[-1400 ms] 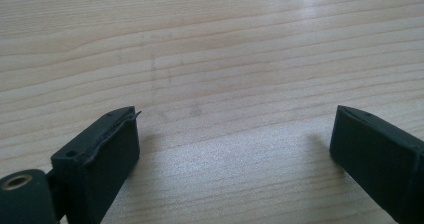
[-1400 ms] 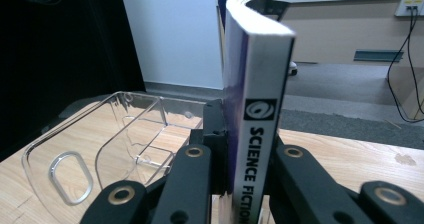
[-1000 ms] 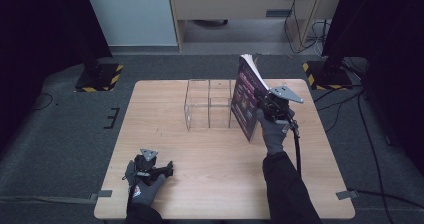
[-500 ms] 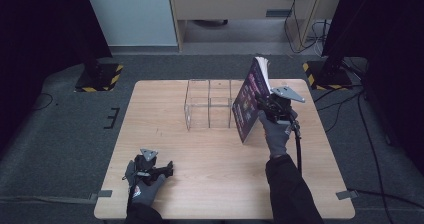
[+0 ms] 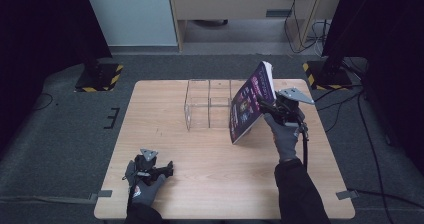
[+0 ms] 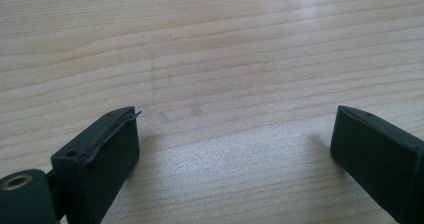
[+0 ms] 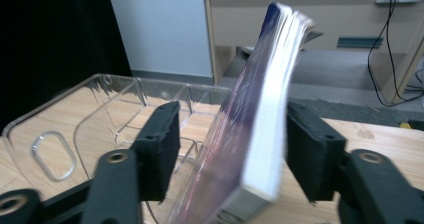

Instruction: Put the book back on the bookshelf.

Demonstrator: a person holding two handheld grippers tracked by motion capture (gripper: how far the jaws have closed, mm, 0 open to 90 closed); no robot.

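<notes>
While the right gripper (image 5: 267, 108) has just been opening its jaws, the book (image 5: 250, 101) stands tilted between them, its lower corner on the counter (image 5: 200, 149) and its top leaning away from the clear organizer (image 5: 209, 104). In the right gripper view the book (image 7: 260, 129) sits between the jaws with a clear gap to the left jaw; it lies close against the right jaw, though I cannot tell whether they touch, so the grip is released. The organizer (image 7: 105, 119) lies just beyond and to the left of that gripper. The left gripper (image 5: 161, 170) rests on the counter (image 6: 225, 59), well apart from the book, with its jaws spread wide and nothing between them.
</notes>
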